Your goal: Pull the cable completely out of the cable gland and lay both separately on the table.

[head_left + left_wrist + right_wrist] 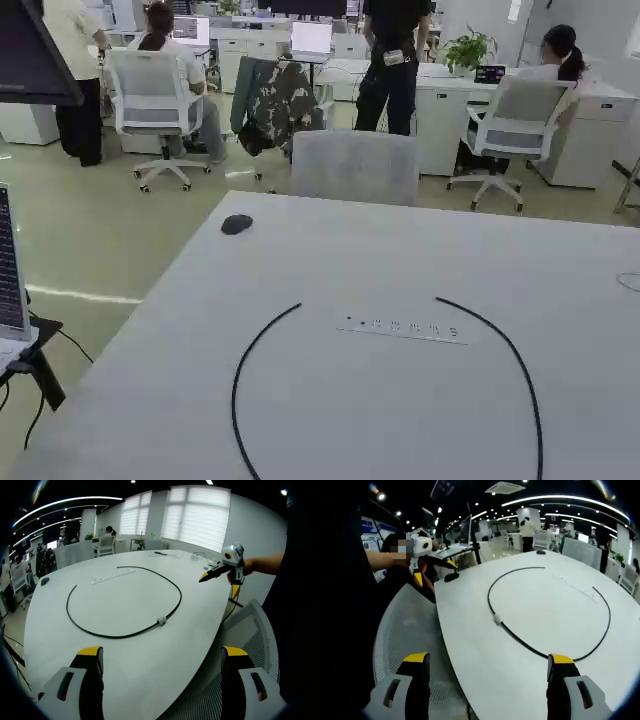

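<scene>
A long black cable [235, 385] lies in a wide open loop on the pale grey table [400, 250]. In the left gripper view the cable [115, 636] passes through a small whitish cable gland [161, 622] near the table's near edge. The right gripper view has the same gland [496, 619] on the cable [520, 639]. My left gripper [162, 680] is open and empty, off the table edge and short of the gland. My right gripper [487, 680] is also open and empty, likewise back from the table. Each gripper appears in the other's view: right gripper [220, 571], left gripper [427, 555].
A black mouse [237, 224] lies at the far left of the table, and a flush socket strip [400, 328] sits inside the loop. A white mesh chair [252, 630] is below the grippers. Beyond the table are office chairs, desks and several people.
</scene>
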### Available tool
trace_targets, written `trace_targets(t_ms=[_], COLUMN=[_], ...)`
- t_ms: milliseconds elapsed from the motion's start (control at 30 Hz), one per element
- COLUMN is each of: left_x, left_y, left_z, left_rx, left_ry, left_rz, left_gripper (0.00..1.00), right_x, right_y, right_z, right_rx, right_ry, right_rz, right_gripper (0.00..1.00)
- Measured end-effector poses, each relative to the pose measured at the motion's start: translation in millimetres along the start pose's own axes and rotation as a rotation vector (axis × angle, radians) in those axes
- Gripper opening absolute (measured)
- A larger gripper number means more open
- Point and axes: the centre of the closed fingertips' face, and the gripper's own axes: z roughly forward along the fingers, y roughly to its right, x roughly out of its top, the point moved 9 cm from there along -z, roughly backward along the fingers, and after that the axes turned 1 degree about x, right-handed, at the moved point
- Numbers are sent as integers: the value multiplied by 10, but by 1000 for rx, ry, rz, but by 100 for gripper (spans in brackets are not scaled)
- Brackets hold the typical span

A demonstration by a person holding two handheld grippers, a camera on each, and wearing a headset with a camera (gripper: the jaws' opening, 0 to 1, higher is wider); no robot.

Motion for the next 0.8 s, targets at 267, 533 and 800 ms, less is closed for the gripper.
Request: trace_targets(t_ms=[267, 533, 800], left_x=[1, -15, -43], left_y=[-6, -7, 37], left_z=[-12, -23, -26], left_rx=[-3, -5, -16], left_ry=[-3, -4, -4], left_rz=[3, -1, -6], left_gripper=[97, 97, 98], right_x=[37, 82, 169], right_y=[25, 45, 172], right_z=[10, 55, 172], right_rx=[-11, -21, -23], right_ry=[8, 12, -27], right_rz=[8, 9, -17], right_gripper=[96, 93, 88])
